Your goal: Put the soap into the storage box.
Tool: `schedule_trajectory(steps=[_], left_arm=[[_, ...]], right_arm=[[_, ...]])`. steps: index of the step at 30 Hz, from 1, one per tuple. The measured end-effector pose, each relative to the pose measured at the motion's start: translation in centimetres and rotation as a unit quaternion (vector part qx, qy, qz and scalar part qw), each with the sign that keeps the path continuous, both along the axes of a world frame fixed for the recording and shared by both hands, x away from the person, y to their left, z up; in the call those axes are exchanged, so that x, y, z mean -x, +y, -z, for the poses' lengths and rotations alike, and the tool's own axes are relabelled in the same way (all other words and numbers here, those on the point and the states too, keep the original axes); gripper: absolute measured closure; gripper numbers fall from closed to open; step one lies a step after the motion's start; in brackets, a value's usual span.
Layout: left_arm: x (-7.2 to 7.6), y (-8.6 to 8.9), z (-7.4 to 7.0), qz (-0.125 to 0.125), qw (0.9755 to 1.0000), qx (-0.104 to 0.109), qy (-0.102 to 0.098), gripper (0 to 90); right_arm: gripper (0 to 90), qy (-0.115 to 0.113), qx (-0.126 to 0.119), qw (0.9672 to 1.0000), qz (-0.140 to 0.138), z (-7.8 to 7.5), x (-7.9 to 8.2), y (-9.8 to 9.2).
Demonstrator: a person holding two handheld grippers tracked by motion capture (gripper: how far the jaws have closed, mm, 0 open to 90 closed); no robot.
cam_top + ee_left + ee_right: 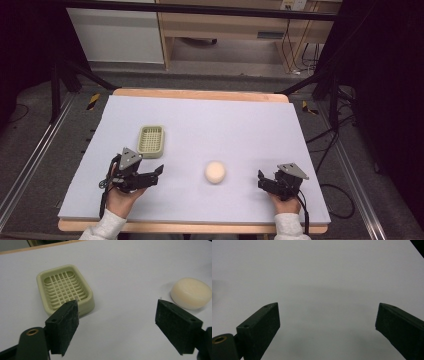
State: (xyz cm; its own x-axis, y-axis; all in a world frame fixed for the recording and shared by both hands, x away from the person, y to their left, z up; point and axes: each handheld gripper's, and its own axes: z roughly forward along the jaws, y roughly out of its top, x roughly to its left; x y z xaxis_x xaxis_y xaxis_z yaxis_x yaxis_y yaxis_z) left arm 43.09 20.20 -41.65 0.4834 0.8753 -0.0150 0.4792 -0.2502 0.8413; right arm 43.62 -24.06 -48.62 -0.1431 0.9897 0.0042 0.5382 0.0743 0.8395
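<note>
You held your left claw (159, 172) low over the near left part of the table (240, 125), its jaws spread wide with nothing between them. In the left gripper view that claw (117, 322) looked across the pale sheet, and the green soap dish (65, 288) lay beyond its left jaw, while the round cream soap bar (192, 293) lay beyond its right jaw. The dish sat flat and empty, its grid floor bare. From the high view the soap dish (151, 140) rested just ahead of your left claw, and the soap bar (215, 172) lay near the middle of the near edge, well apart from the dish, between your two claws and touching neither. You held your right claw (260, 179) at the near right part of the table, pointed toward the bar. In the right gripper view its jaws (327, 322) stood wide apart and held nothing, with plain table surface beyond them
</note>
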Motion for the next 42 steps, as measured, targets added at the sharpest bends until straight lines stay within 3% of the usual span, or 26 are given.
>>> schedule_trajectory(steps=[29, 33, 42], left_arm=[[-0.5, -4.5, 0.1, 0.037, 0.9992, -0.01, 0.006, 18.7], [-0.5, -5.2, 0.2, 0.047, 0.9987, -0.02, 0.006, 18.8], [-0.7, -6.4, -0.1, 0.056, 0.9984, -0.005, 0.007, 18.4]], right_arm=[[6.4, 0.002, 0.0, 1.0, -0.001, 0.0, 0.0, 0.0], [6.4, 0.002, 0.0, 1.0, -0.002, 0.0, 0.0, 0.0], [6.4, 0.002, -0.001, 1.0, -0.001, 0.0, 0.0, 0.0]])
